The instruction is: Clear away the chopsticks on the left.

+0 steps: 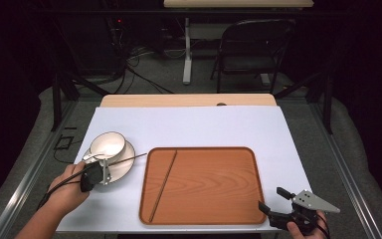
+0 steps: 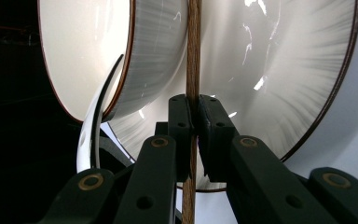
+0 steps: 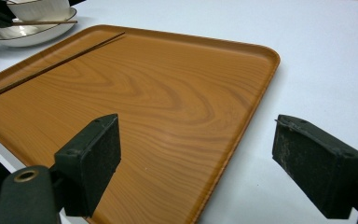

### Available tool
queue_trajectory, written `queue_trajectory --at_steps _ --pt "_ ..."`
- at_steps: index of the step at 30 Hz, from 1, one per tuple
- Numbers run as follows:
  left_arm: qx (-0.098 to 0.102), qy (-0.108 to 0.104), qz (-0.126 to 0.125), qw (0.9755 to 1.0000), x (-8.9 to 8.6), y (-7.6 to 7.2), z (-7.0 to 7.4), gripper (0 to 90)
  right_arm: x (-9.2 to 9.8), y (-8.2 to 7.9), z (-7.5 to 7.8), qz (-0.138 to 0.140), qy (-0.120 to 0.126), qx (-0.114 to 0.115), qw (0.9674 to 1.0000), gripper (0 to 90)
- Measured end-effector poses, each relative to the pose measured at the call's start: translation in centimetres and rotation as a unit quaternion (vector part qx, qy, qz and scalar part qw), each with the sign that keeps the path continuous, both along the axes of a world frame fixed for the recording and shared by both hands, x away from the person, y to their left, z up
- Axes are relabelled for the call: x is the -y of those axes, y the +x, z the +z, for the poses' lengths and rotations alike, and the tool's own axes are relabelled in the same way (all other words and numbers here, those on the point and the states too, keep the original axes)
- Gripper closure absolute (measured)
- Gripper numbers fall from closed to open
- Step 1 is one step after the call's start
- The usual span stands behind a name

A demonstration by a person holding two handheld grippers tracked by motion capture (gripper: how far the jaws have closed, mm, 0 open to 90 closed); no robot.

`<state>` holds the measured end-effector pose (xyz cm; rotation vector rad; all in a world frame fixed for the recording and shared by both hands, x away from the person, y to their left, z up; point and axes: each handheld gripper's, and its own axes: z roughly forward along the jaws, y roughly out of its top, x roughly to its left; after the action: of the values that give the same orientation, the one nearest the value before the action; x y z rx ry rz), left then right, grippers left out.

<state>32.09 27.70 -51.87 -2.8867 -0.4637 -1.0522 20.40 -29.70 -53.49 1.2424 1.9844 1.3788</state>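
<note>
At nine o'clock on the counter (image 1: 189, 124), our left gripper (image 2: 193, 135) pinches a chopstick (image 2: 193, 56) lying across the plate (image 2: 298, 70) beside the bowl (image 2: 88, 46). We judge the pickup made; next comes a level lift and carry toward three o'clock, to the tray (image 1: 204, 184), where its mate (image 1: 163, 185) already lies. At five o'clock, our right gripper (image 3: 196, 158) waits spread and empty.
</note>
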Motion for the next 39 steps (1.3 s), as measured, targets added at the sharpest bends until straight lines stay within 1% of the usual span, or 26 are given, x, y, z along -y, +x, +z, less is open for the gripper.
queue_trajectory --at_steps 3,6,8,9,11,16,18,19,22,24,25,26,28,29,30,31,32,33,34,35,36,37,38,39 --pt "0.002 -0.003 -0.002 1.0 0.0 -0.2 0.4 84.0 0.0 0.0 0.0 0.0 0.0 0.0 1.0 14.8" --pt "0.003 -0.006 -0.001 1.0 0.0 -0.5 1.0 84.0 0.0 0.0 0.0 0.0 0.0 0.0 1.0 14.8" --pt "0.007 -0.011 -0.006 0.9999 0.0 -0.8 1.6 84.1 0.0 0.0 0.0 0.0 0.0 0.0 1.0 14.8" --pt "0.01 -0.012 -0.004 0.9999 0.1 -0.9 1.9 84.1 0.0 0.0 0.0 0.0 0.0 0.0 1.0 14.8" --pt "0.006 -0.02 -0.003 0.9998 0.1 -1.1 2.4 84.1 0.0 0.0 0.0 0.0 0.0 0.0 1.0 14.8" --pt "0.004 -0.043 0.001 0.9991 0.4 -1.5 3.4 84.1 0.0 0.0 0.0 -0.001 0.0 0.0 1.0 14.8" --pt "0.003 -0.049 0.002 0.9988 0.5 -1.6 3.8 84.1 0.0 0.0 0.0 -0.001 0.0 0.0 1.0 14.8" --pt "-0.001 -0.06 0.005 0.9982 0.5 -1.6 3.9 84.1 0.0 0.0 0.0 -0.001 0.0 -0.001 1.0 14.8" --pt "-0.009 -0.083 0.015 0.9964 0.7 -1.7 4.6 84.2 0.0 0.0 0.0 -0.001 0.0 -0.001 1.0 14.8" --pt "-0.021 -0.113 0.028 0.9929 0.7 -1.7 5.2 84.2 0.0 0.0 0.0 -0.001 0.001 -0.001 1.0 14.8" --pt "-0.027 -0.131 0.035 0.9904 0.7 -1.7 5.5 84.2 0.0 0.0 0.0 -0.001 0.0 -0.001 1.0 14.8" --pt "-0.031 -0.144 0.04 0.9883 0.7 -1.7 5.7 84.2 0.0 0.0 0.0 -0.001 0.0 -0.001 1.0 14.8" --pt "-0.046 -0.193 0.067 0.9778 0.7 -1.6 6.2 84.2 0.0 0.0 0.0 -0.002 0.002 -0.002 1.0 14.8" --pt "-0.055 -0.22 0.082 0.9706 0.7 -1.5 6.5 84.2 0.0 0.0 0.0 -0.002 0.001 -0.001 1.0 14.8" --pt "-0.064 -0.244 0.098 0.9628 0.7 -1.4 6.7 84.2 0.0 0.0 0.0 -0.002 0.002 -0.002 1.0 14.8" --pt "-0.072 -0.268 0.117 0.9534 0.7 -1.3 7.0 84.2 0.0 0.0 0.0 -0.002 0.002 -0.002 1.0 14.8" --pt "-0.085 -0.306 0.145 0.9372 0.8 -1.1 7.3 84.2 0.0 0.0 0.0 -0.001 0.002 -0.002 1.0 14.8" --pt "-0.098 -0.33 0.162 0.9249 0.8 -1.0 7.5 84.2 0.0 0.0 0.0 -0.002 0.003 -0.003 1.0 14.8" --pt "-0.107 -0.35 0.176 0.9136 0.8 -0.8 7.7 84.2 0.0 0.0 0.0 -0.002 0.002 -0.002 1.0 14.8" --pt "-0.116 -0.371 0.191 0.9012 0.8 -0.7 7.8 84.1 0.0 0.0 0.0 -0.002 0.001 -0.001 1.0 14.8" --pt "-0.128 -0.394 0.208 0.886 0.8 -0.6 7.9 84.2 0.0 0.0 0.0 -0.001 0.0 -0.001 1.0 14.8" --pt "-0.137 -0.417 0.225 0.8697 0.9 -0.5 8.0 84.2 0.0 0.0 0.0 -0.002 0.003 -0.002 1.0 14.8" --pt "-0.149 -0.433 0.238 0.8566 0.9 -0.4 8.1 84.2 0.0 0.1 0.0 -0.002 0.002 -0.002 1.0 14.8" --pt "-0.159 -0.452 0.252 0.8406 0.9 -0.3 8.1 84.1 0.0 0.1 0.0 -0.002 0.002 -0.002 1.0 14.8"
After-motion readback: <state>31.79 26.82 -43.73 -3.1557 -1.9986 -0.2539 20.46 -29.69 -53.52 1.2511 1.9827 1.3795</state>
